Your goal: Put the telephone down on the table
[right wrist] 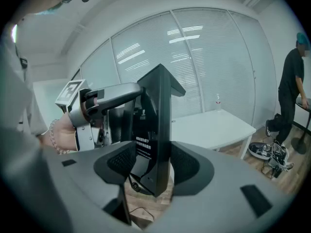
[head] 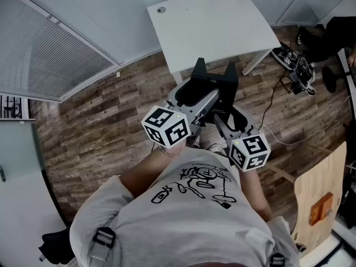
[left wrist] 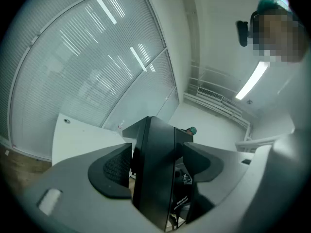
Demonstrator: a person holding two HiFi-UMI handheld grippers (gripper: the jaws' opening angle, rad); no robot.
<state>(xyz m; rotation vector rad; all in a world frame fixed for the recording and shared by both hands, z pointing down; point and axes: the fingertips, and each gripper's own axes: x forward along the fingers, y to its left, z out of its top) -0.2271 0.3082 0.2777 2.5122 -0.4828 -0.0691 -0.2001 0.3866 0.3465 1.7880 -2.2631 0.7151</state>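
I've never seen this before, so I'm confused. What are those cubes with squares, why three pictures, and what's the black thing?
A person holds a tool in each hand: the left gripper and the right gripper. The cubes are part of them. One picture comes from a camera on the person's head, looking down; the other two come from cameras riding on the grippers. Their fingers squeeze a black telephone, held up over the floor. Ahead stands a white table with a small round thing near one corner.
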